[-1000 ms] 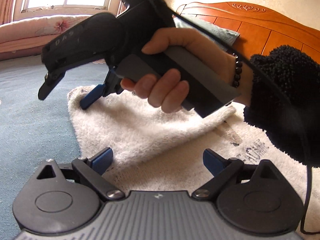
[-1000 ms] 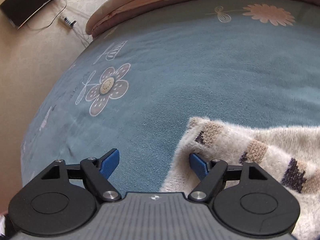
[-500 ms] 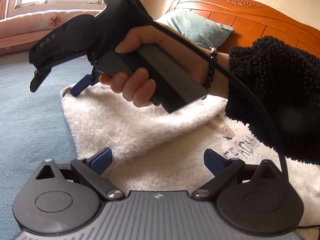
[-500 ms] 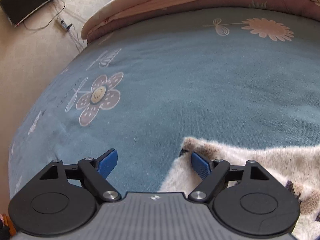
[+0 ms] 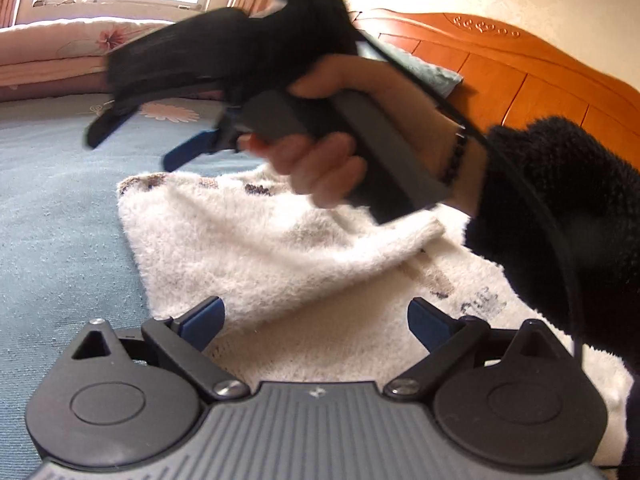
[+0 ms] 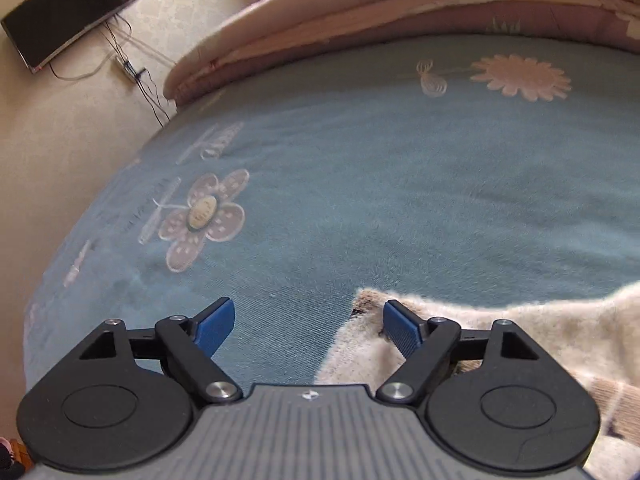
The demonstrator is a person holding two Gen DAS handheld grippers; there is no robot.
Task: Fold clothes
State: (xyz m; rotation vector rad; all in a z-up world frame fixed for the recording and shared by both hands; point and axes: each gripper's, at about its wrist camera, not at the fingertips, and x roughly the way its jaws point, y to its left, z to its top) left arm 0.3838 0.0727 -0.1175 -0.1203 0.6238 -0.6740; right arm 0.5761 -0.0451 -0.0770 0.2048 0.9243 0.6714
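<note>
Fluffy white sweater (image 5: pixel 280 248) lies folded on the blue bed (image 5: pixel 56 216), its patterned hem corner at the far left. Left gripper (image 5: pixel 316 316) hovers over the near edge, jaws spread, nothing between them. Right gripper (image 6: pixel 306 320), held by a hand (image 5: pixel 340 152) in a black fleece sleeve (image 5: pixel 560 208), hangs above the hem corner, jaws spread and empty. An orange headboard (image 5: pixel 540 80) stands far right.
</note>
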